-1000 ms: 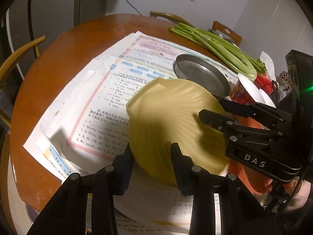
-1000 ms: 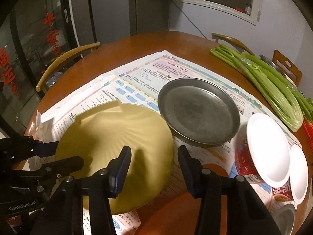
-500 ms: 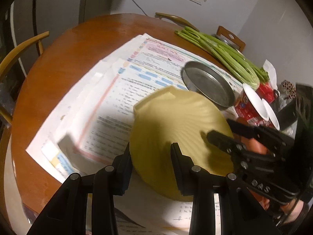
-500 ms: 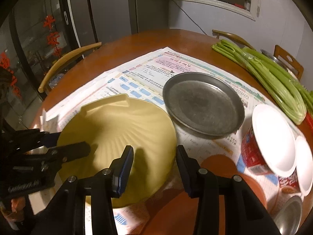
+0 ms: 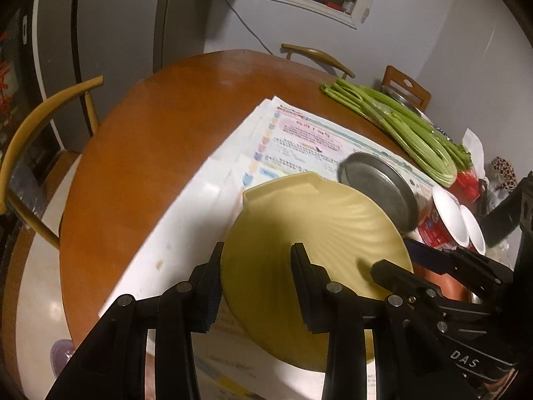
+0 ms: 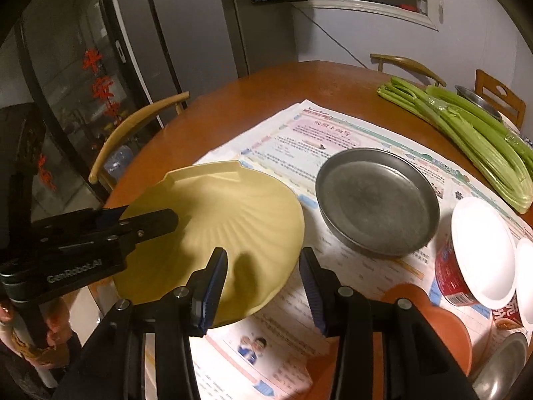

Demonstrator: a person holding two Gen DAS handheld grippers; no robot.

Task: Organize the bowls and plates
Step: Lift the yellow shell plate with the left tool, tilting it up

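The yellow shell-shaped plate (image 5: 316, 226) (image 6: 216, 206) hangs tilted just over the papers, casting a shadow on them. My left gripper (image 5: 258, 283) (image 6: 143, 220) is shut on its left rim, one finger on top and one underneath. On the opposite rim my right gripper (image 6: 263, 280) (image 5: 399, 263) is shut the same way. A grey metal plate (image 6: 376, 200) (image 5: 379, 183) lies on the papers just right of the yellow plate. An orange dish (image 6: 429, 316) (image 5: 443, 283) sits near the front, partly hidden by the right gripper.
Printed papers (image 6: 333, 126) cover the middle of the round wooden table (image 5: 166, 116). Two red noodle cups with white lids (image 6: 483, 250) stand at the right, celery (image 6: 466, 133) behind them, a steel bowl (image 6: 506, 363) at the front right corner. Wooden chairs (image 5: 40, 123) ring the table.
Both grippers have risen a little with the yellow plate between them. The left one has drawn back, so more of the table and the wall shows.
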